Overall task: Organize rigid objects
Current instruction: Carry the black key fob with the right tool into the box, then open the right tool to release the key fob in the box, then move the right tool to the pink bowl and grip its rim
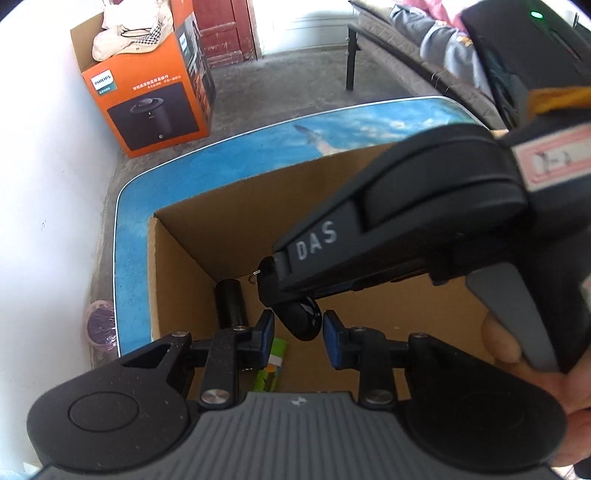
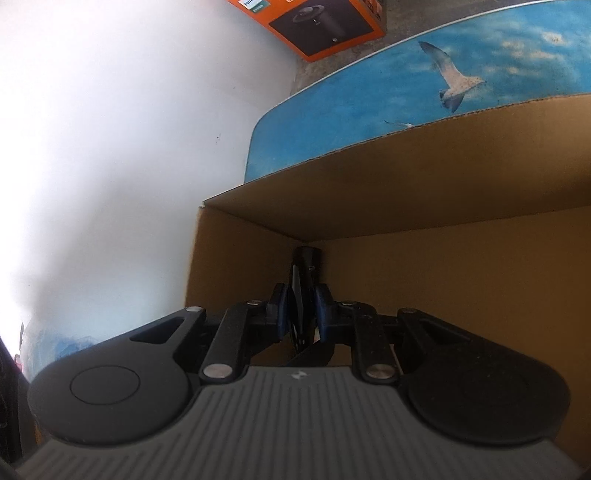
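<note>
In the right wrist view my right gripper [image 2: 301, 312] is shut on a thin, glossy black object [image 2: 300, 291], held edge-on between the blue pads. It hangs over the open cardboard box [image 2: 406, 184]. The left wrist view shows the right gripper [image 1: 275, 291] coming in from the right, and the black object [image 1: 304, 317] with a small metal ring dangles from its tip inside the box [image 1: 184, 258]. My left gripper [image 1: 300, 338] stands just below it, open, with nothing between its pads. A black cylinder [image 1: 231, 302] [image 2: 308, 258] lies in the box's corner.
The box stands on a blue table [image 1: 221, 166] [image 2: 369, 92] printed with sky and gulls. A green packet [image 1: 273, 365] lies in the box. An orange carton [image 1: 147, 110] [image 2: 325, 26] sits on the floor by the white wall. A bed frame [image 1: 388, 55] stands beyond, and a lined bin [image 1: 99, 325] is at the left.
</note>
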